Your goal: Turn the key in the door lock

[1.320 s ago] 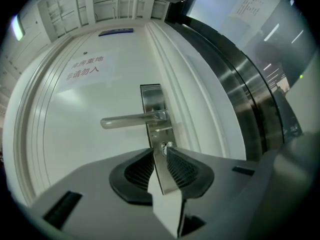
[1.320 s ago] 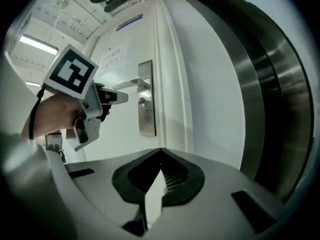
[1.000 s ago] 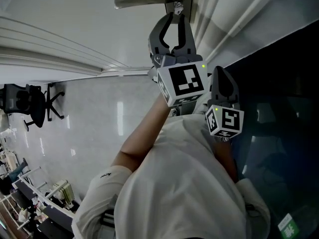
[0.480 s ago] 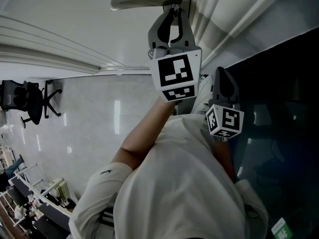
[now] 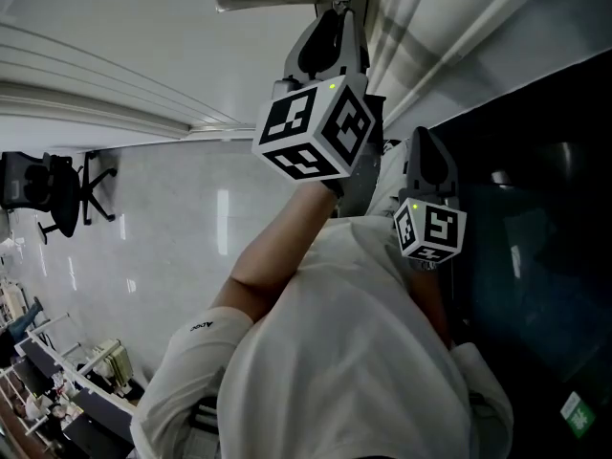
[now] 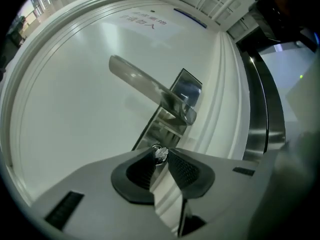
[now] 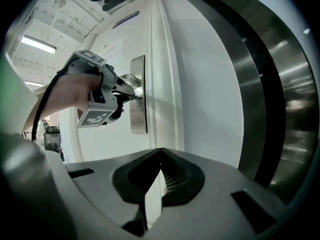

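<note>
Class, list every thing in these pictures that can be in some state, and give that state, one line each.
key: in the lock, head pinched between jaw tips.
left gripper: closed on the key; its jaws have just been easing open slightly.
right gripper: shut, empty, held back from the door.
door handle: untouched by either gripper.

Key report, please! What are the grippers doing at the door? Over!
Left gripper pinching key in lock plate, jaws just eased open a little. Right gripper shut, empty, off the door. Handle above key, nothing in the way. Over.
</note>
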{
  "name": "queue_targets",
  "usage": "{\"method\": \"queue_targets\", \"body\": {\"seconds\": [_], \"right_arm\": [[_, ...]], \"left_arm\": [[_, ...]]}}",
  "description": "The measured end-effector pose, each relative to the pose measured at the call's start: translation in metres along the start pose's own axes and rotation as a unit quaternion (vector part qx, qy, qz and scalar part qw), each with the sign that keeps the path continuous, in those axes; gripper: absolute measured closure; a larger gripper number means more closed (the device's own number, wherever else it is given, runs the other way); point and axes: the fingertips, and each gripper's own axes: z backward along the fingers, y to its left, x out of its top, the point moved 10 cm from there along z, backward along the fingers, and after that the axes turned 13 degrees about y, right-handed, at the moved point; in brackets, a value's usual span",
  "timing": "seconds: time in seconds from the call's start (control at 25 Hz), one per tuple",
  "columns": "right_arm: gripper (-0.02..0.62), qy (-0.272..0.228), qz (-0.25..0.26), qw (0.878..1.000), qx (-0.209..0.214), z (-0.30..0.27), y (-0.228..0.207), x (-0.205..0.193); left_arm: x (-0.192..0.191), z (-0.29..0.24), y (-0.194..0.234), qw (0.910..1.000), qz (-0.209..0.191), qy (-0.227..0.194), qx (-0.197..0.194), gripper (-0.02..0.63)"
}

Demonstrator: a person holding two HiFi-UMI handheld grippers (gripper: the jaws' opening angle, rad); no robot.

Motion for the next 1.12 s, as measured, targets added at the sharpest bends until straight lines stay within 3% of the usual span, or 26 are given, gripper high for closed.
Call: {"method": "queue_targets", "body": {"seconds": [0.2,0.48,0.56,0.68,0.76,0.84,0.92,1.0,1.12], "right_arm": [[0.594,-0.004,-0.002,1.000,-0.002,0.006,0.005,-0.001],[0.594,0.000,0.000,1.000,-0.007,0.010,0.010,-0.011],[0.594,0.002,0.001,1.000,-0.008,0.013,0.012,-0.011],[0.594,0.006,0.005,1.000,-0.007,0.015,0.014,-0.011],[0.594,0.009,0.008,1.000,-0.006,0.016,0.016,-0.012],[0.594,0.012,0.011,1.000,-0.005,0.017,0.018,-0.014],[0.594,0.015,0.011,1.000,-0.003,0.020,0.021,-0.015],[0.594,0.015,0.011,1.000,-0.001,0.022,0.024,-0.014],[0.594,0.014,0.010,1.000,0.001,0.023,0.023,-0.012]], "left_arm": [[0.003,0.003,0.004,0.9991,0.034,0.003,-0.023,0.529],[-0.003,-0.001,0.014,0.9906,0.123,0.003,-0.060,0.522],[-0.001,0.000,0.014,0.9906,0.122,0.006,-0.062,0.520],[0.005,0.001,0.007,0.9995,0.013,0.014,-0.024,0.518],[0.005,-0.001,-0.001,0.9956,-0.089,0.021,0.020,0.520],[0.004,-0.004,-0.012,0.9754,-0.208,0.032,0.065,0.520],[0.002,-0.010,-0.020,0.9445,-0.310,0.049,0.098,0.520],[0.002,-0.016,-0.021,0.9263,-0.352,0.073,0.114,0.520],[0.009,-0.023,-0.016,0.9229,-0.350,0.112,0.115,0.541]]}}
